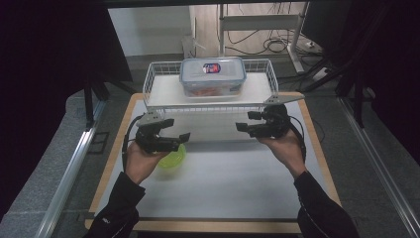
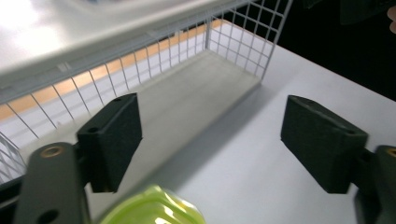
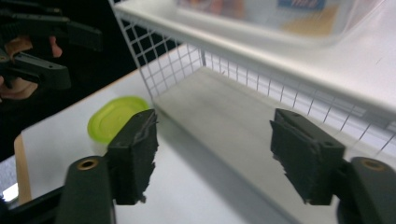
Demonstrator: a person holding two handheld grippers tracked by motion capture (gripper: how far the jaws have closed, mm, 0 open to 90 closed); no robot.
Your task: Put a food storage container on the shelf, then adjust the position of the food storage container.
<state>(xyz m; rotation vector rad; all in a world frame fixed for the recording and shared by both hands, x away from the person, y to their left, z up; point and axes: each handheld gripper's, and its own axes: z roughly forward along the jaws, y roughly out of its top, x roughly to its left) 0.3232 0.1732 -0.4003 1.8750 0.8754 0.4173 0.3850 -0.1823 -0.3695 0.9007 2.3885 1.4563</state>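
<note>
A clear plastic container [image 1: 213, 77] with a blue-rimmed lid and a red and blue label stands on top of a white wire shelf rack [image 1: 163, 94]; in the right gripper view the container [image 3: 280, 14] is blurred at the top. A lime-green round lid [image 1: 174, 157] lies on the white table, just below my left gripper [image 1: 179, 129]. That gripper [image 2: 210, 144] is open with nothing between its jaws, and the green lid [image 2: 154, 207] sits at its lower edge. My right gripper [image 1: 244, 121] is also open and empty [image 3: 215, 149], in front of the rack's right side, pointing left toward the green lid [image 3: 116, 116].
The rack [image 2: 140, 28] spans the back of the white table [image 1: 223, 198], with a low space under its shelf. Metal rails run along both sides of the table. Dark curtains, a desk frame and cables lie beyond the rack.
</note>
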